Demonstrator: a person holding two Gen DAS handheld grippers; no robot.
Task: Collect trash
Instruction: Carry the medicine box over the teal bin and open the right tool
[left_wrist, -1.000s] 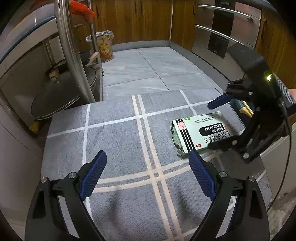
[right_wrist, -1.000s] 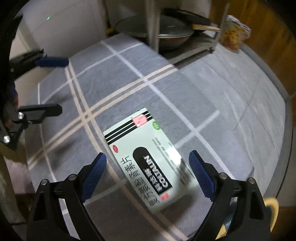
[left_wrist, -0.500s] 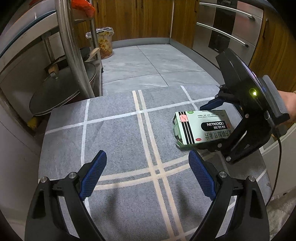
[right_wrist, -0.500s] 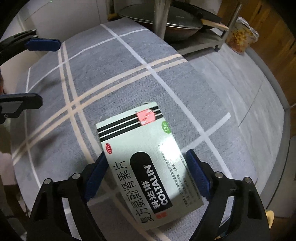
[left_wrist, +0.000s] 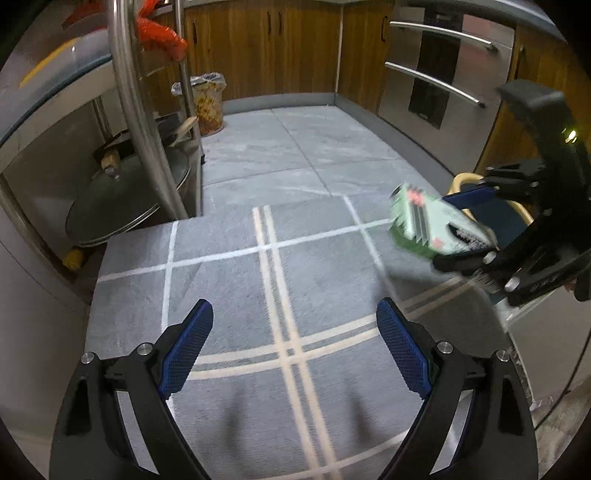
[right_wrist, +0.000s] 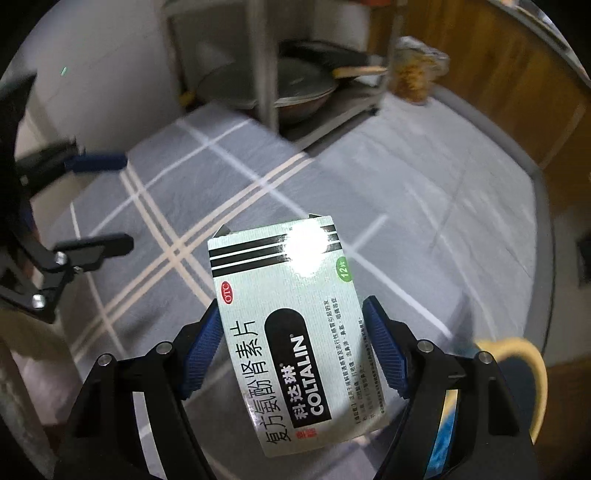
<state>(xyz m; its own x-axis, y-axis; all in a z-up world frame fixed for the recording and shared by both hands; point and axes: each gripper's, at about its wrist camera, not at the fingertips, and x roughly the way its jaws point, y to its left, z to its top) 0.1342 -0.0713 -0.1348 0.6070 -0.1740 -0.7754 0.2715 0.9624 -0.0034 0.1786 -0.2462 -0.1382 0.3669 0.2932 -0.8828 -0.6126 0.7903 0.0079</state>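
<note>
Jaws of the right gripper (right_wrist: 291, 345) are closing on the medicine box (right_wrist: 295, 325), lifted clear of the grey mat (left_wrist: 229, 288). Squeeze firm but gentle, keep it level toward the bin (left_wrist: 205, 105). Left gripper (left_wrist: 295, 345) hangs open, empty.

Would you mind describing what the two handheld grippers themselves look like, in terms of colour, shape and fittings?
Both are matte black. The left gripper has two angular black fingers lined with blue, finely textured pads and fixed with round silver bolts. The right gripper is built the same way. From the left wrist view, its black body carries a small lit indicator light, and a thin dark cable trails below.
</note>
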